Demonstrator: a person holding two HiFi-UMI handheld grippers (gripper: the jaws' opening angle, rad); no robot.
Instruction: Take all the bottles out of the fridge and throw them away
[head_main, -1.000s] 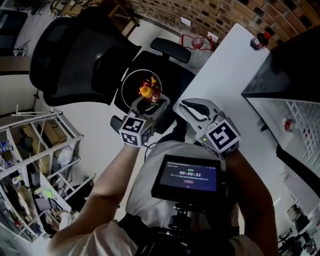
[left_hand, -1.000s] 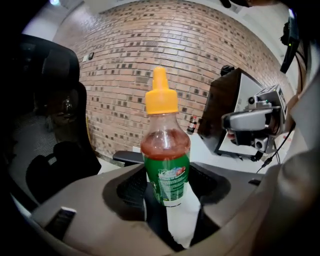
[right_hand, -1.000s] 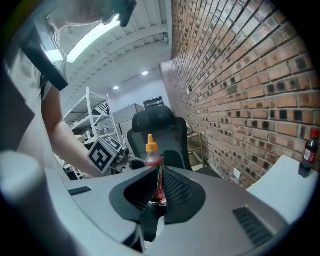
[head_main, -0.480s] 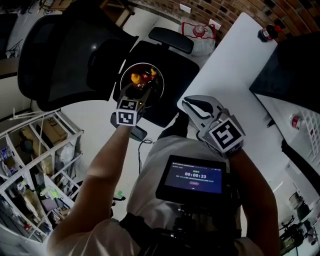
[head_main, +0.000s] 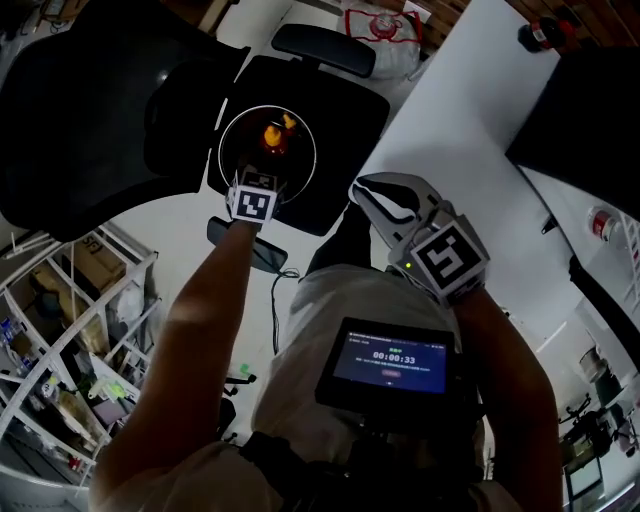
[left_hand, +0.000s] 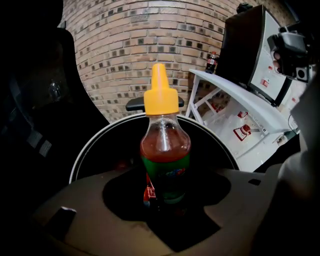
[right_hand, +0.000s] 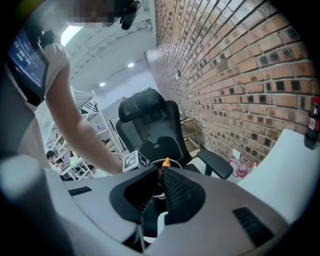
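Observation:
A clear bottle with red liquid, a green label and an orange cap stands upright between the jaws of my left gripper, which is shut on its lower part. In the head view the left gripper holds it over a round black bin with a white rim. My right gripper is shut and empty, hanging at the near edge of the white table. A dark cola bottle stands on the table's far end.
The bin rests on a black office chair. The dark fridge stands at the right, with a red-capped bottle in its white rack. Wire shelving is at the lower left. A brick wall lies beyond.
My left gripper has reached farther out with the bottle, from the bin's near rim to over its middle. The right gripper has stayed shut and hardly moved.

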